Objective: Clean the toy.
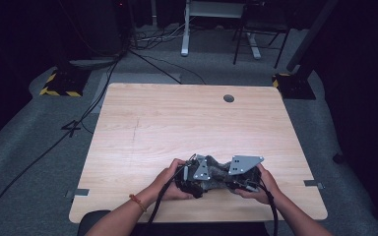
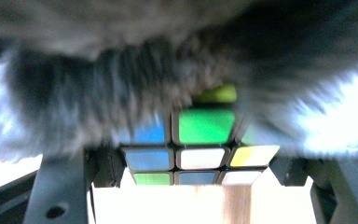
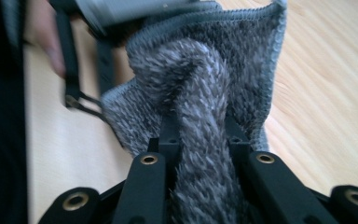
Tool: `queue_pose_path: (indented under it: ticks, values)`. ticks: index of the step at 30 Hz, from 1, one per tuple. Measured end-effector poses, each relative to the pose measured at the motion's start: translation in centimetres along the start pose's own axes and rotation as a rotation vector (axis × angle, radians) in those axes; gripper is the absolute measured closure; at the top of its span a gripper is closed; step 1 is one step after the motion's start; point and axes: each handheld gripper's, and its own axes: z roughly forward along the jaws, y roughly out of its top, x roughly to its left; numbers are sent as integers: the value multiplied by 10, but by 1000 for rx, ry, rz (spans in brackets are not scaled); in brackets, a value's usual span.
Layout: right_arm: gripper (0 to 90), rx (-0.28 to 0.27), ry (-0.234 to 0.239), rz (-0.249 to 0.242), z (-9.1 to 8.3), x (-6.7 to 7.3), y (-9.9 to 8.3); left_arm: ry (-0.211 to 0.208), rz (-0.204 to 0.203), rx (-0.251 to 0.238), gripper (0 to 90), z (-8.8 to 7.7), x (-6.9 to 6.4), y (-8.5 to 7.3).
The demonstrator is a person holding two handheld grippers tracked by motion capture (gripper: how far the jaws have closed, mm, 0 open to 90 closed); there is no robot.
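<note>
Fuzzy grey cloth (image 3: 200,140) is pinched tight in the right claw (image 3: 200,154). It runs up from between the jaws toward the left claw (image 1: 193,178). The left claw squeezes a colour cube (image 2: 200,156) between its jaws, and the cloth hangs over the top of the cube, just above that claw. Both claws sit close together low over the wooden bench (image 1: 177,118). I think the cube is partly covered; its front squares are bare, so more wrapping or wiping is left.
</note>
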Motion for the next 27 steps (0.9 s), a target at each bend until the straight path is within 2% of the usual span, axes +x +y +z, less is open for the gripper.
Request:
queue_pose_path:
  ticks: [4,6,10,12,16,20,23,25,27]
  values:
    - [764,1,-27,40,-2,-9,-6,3,-4,-24,334,-7,2,0]
    - [765,14,-46,42,-3,-13,-10,2,-3,-31,334,-10,2,0]
    - [766,36,-51,63,-6,-17,-19,-4,-3,-46,335,-14,2,-1]
    - [767,16,-27,87,-8,-18,-21,-2,3,-43,335,-15,2,0]
    - [766,-14,-13,69,-11,-13,-14,10,16,-36,335,-15,1,3]
    - [764,-54,4,26,-10,-5,-3,21,30,-20,335,-12,-2,5]
    - [764,-90,14,26,-11,-2,4,22,35,-29,336,-12,-3,7]
    - [766,-94,-6,14,-12,-1,5,25,27,-43,336,-16,-1,7]
    - [769,-94,-22,24,-13,-5,3,30,19,-59,336,-20,1,8]
